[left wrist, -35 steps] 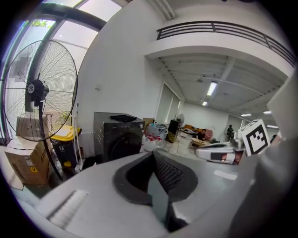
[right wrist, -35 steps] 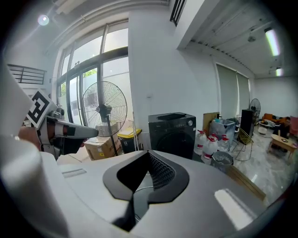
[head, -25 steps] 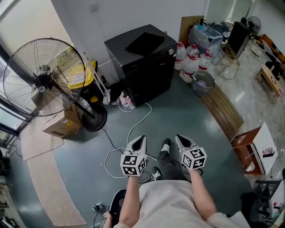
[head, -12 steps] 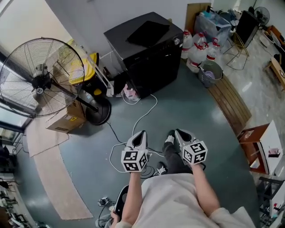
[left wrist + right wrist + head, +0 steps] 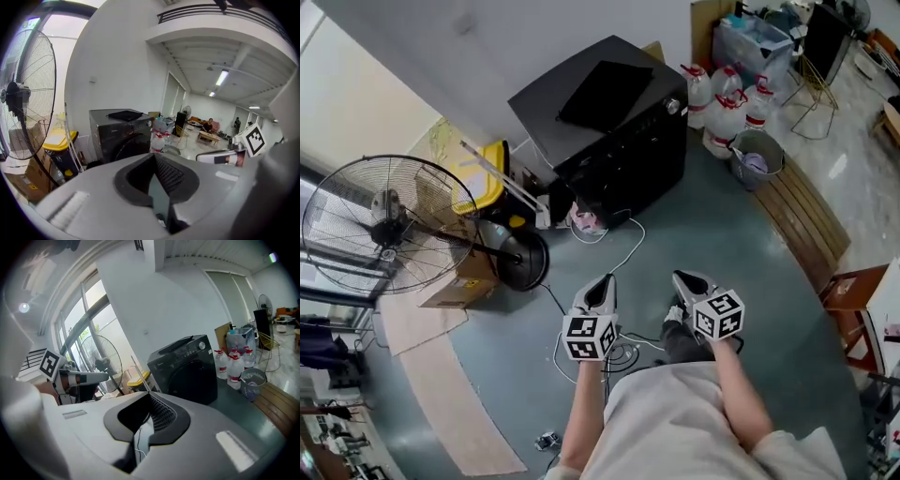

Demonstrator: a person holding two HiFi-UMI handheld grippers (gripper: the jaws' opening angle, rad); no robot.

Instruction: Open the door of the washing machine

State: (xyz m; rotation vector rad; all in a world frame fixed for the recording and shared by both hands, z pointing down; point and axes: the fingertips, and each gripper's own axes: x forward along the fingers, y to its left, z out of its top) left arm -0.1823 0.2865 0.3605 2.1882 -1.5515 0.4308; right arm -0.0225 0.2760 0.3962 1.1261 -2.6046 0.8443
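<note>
A black front-loading washing machine [image 5: 614, 122] stands against the white wall, its round door [image 5: 193, 377] closed; the left gripper view also shows the machine [image 5: 123, 133]. A dark flat item lies on its top. My left gripper [image 5: 602, 287] and right gripper [image 5: 686, 281] are side by side some way short of the machine, above the grey floor. Both point toward it, jaws shut and empty. Neither touches the machine.
A big standing fan [image 5: 389, 225] is at the left, with a cardboard box [image 5: 459, 281] and a yellow-lidded bin [image 5: 483, 173] near it. White cables [image 5: 614, 248] trail over the floor. Water jugs [image 5: 727, 103], a grey bucket [image 5: 757, 155] and wooden planks [image 5: 806, 220] lie to the right.
Both grippers and the person have moved forward across the floor toward the washing machine. The jaws stay shut.
</note>
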